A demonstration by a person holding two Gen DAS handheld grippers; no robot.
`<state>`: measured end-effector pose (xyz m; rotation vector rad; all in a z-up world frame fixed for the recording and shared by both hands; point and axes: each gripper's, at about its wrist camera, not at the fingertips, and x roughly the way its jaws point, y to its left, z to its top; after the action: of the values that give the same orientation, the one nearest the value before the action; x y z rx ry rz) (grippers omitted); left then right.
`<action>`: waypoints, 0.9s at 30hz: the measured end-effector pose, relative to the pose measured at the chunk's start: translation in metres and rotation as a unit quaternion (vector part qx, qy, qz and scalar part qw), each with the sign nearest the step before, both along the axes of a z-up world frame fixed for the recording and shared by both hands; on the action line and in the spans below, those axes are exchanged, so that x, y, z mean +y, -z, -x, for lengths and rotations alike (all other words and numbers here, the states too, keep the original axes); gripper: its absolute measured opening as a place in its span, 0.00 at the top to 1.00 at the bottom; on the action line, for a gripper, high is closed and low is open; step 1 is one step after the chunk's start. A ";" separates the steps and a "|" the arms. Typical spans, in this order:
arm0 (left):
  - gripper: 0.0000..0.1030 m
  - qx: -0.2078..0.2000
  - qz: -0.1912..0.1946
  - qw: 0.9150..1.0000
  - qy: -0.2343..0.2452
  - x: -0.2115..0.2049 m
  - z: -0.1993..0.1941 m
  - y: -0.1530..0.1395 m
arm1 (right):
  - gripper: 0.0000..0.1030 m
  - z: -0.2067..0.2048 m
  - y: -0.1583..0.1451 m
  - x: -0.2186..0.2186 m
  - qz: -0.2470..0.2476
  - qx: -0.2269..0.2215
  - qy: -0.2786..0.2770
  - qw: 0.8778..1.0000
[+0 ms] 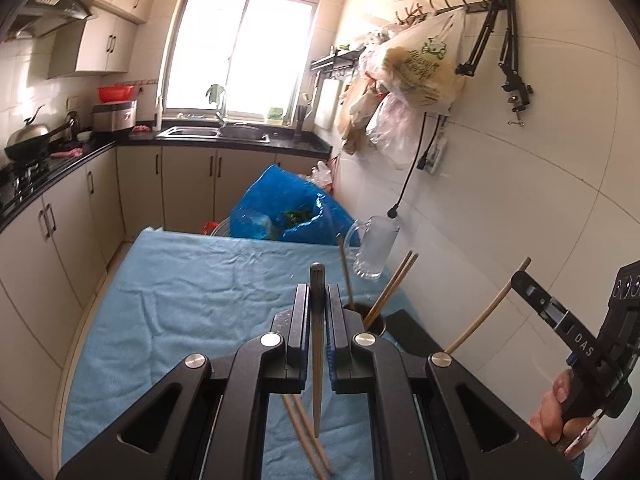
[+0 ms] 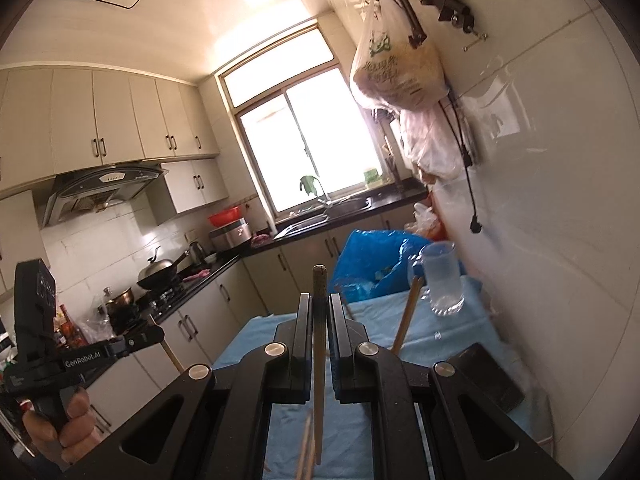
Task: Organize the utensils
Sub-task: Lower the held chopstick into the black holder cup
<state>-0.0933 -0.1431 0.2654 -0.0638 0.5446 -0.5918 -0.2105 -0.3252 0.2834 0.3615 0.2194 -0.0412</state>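
Each chopstick is a slim wooden stick with a dark, rounded top end, paling toward the tip. The left gripper (image 1: 318,312) has its fingers (image 1: 299,320) closed on one chopstick (image 1: 318,344), held upright above the blue-clothed desk (image 1: 180,304). The right gripper (image 2: 319,320) likewise clamps a second chopstick (image 2: 319,360) between nearly shut fingers (image 2: 338,324). In the left wrist view, a dark holder cup (image 1: 374,322) stands at about 1 o'clock from the fingers, with three chopsticks (image 1: 390,288) leaning in it. Two loose chopsticks (image 1: 308,436) lie on the cloth at 6 o'clock. A glass mug (image 1: 374,250) stands beyond the cup.
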 end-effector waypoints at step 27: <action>0.93 -0.018 0.019 1.000 -0.003 -0.111 -0.091 -0.029 | 0.92 -0.085 -0.027 -0.069 0.017 -0.014 0.069 0.997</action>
<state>-0.0027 -0.2544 0.2948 -0.0912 0.4990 -0.5958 -0.1254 -0.3944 0.3106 0.3418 0.1658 -0.1760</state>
